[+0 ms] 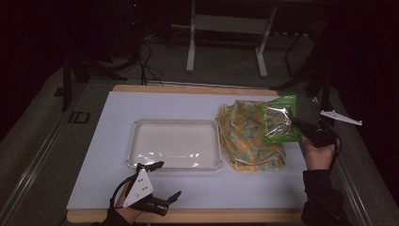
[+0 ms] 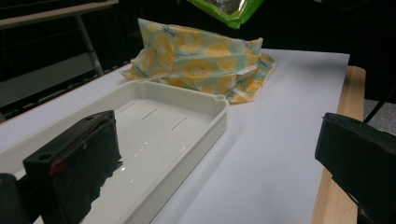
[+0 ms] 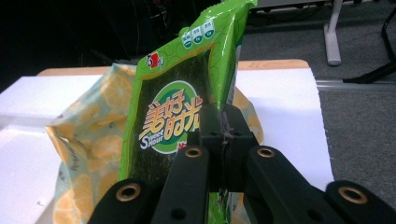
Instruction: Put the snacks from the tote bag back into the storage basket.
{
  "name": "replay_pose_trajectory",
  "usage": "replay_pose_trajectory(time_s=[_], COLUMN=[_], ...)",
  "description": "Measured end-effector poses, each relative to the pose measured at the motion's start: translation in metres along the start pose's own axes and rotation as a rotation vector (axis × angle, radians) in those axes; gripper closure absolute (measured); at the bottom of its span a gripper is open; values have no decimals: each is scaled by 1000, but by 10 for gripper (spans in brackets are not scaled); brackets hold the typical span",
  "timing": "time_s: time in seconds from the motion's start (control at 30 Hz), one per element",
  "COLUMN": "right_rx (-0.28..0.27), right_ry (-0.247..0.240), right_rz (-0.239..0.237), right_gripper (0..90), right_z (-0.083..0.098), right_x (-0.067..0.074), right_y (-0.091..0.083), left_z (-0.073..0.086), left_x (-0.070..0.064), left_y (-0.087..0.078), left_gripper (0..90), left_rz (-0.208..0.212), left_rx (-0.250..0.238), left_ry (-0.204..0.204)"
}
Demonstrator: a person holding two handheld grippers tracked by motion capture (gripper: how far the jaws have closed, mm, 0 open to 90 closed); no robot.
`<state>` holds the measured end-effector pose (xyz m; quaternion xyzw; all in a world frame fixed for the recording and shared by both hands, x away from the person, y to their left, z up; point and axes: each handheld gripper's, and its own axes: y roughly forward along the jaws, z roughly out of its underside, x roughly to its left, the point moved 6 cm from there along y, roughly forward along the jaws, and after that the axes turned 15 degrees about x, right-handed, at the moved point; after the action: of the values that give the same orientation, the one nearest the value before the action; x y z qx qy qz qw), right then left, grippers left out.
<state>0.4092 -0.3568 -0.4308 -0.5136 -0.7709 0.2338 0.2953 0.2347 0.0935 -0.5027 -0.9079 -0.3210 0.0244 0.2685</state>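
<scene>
My right gripper (image 1: 297, 124) is shut on the edge of a green snack packet (image 1: 281, 119), holding it in the air over the right side of the table. In the right gripper view the jaws pinch the green snack packet (image 3: 187, 98) at its lower right edge, my right gripper (image 3: 225, 130) closed tight on the foil. Beneath it lies a yellow-patterned bag (image 1: 249, 136), also seen as the yellow-patterned bag (image 2: 201, 63) and the yellow-patterned bag (image 3: 88, 144). My left gripper (image 1: 167, 181) rests open near the front edge, beside the white tray (image 1: 134, 150).
The white tray (image 2: 219, 116) sits in the middle of a white mat (image 1: 113, 155) on a wooden table (image 1: 197, 216). A white metal stand (image 1: 190, 52) is on the floor behind the table. The mat lies bare in front of the tray.
</scene>
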Motion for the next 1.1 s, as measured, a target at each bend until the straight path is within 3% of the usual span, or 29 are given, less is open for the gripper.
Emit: replay_pose_trajectory(time_s=[0.53, 1.1], right_rx=[-63, -80], right_ry=[-3, -17], right_rz=[1, -3], right_gripper=[894, 895], right_z=[-22, -37], right_x=[21, 46], right_y=[-23, -28], left_z=[0, 0], left_x=[0, -1], left_y=[0, -2], left_gripper=[4, 4], left_rz=[-1, -1], left_rx=[0, -4], left_ry=[0, -1])
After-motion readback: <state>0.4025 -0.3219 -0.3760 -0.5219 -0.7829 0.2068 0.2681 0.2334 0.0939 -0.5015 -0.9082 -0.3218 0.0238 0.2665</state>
